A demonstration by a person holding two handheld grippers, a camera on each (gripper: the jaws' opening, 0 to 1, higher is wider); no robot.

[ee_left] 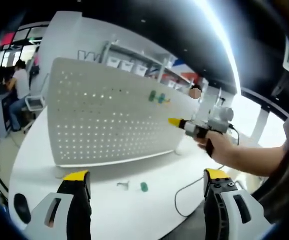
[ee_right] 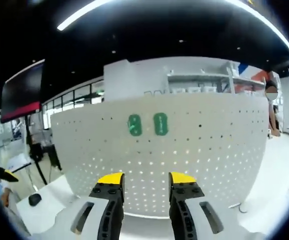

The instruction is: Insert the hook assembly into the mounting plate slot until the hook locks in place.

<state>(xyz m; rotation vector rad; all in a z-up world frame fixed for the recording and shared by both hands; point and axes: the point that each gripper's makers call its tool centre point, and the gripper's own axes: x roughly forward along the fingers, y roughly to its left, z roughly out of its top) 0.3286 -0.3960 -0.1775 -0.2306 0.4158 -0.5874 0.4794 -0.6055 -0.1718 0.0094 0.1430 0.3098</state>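
Note:
A white perforated mounting plate (ee_left: 109,120) stands upright on the white table (ee_left: 109,210). Two green hook pieces (ee_left: 156,97) are seated side by side in its upper part, and in the right gripper view they (ee_right: 147,124) sit straight ahead on the plate (ee_right: 209,150). A loose green hook piece (ee_left: 144,187) and a small metal hook (ee_left: 123,185) lie on the table in front of the plate. My left gripper (ee_left: 146,175) is wide open above them, holding nothing. My right gripper (ee_right: 146,178) is open and empty, facing the plate; its yellow tip (ee_left: 177,121) hovers near the plate's right end.
A cable (ee_left: 184,195) loops across the table at the right. A black mouse-shaped object (ee_left: 20,207) lies near the table's left edge. A person (ee_left: 19,85) sits at a desk far left. Shelving with bins (ee_left: 134,62) stands behind the plate.

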